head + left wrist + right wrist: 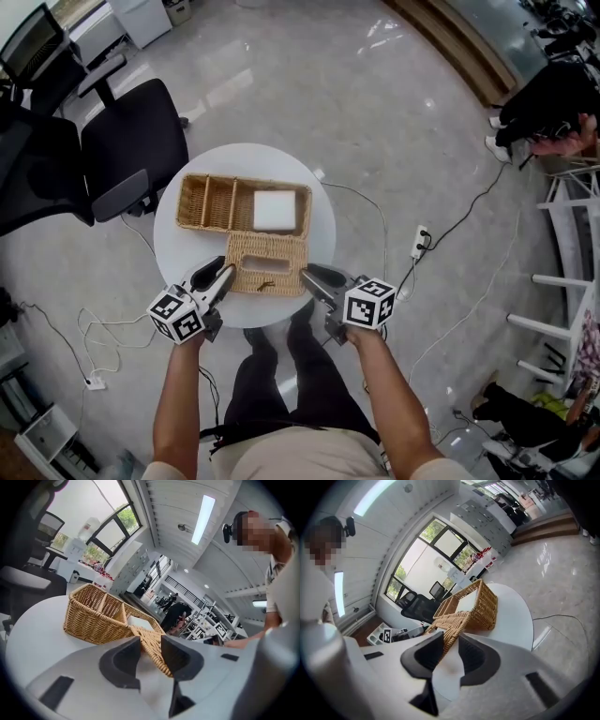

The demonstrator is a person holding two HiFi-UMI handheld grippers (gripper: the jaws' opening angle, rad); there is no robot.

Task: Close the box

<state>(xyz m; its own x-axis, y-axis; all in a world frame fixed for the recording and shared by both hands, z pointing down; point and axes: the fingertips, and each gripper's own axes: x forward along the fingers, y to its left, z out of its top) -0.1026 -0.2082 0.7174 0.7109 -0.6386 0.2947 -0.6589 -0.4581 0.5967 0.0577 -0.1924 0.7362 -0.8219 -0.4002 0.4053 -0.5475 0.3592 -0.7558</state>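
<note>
Wicker box [206, 228] sits mid round white table [173, 251], lid [265, 265] flopped open toward the person (a white block [277, 211] fills the right-hand compartment). Left gripper [221, 275] is clamped on the lid's left edge, wicker between its pads. Right gripper [307, 275] is clamped on the lid's right edge.
</note>
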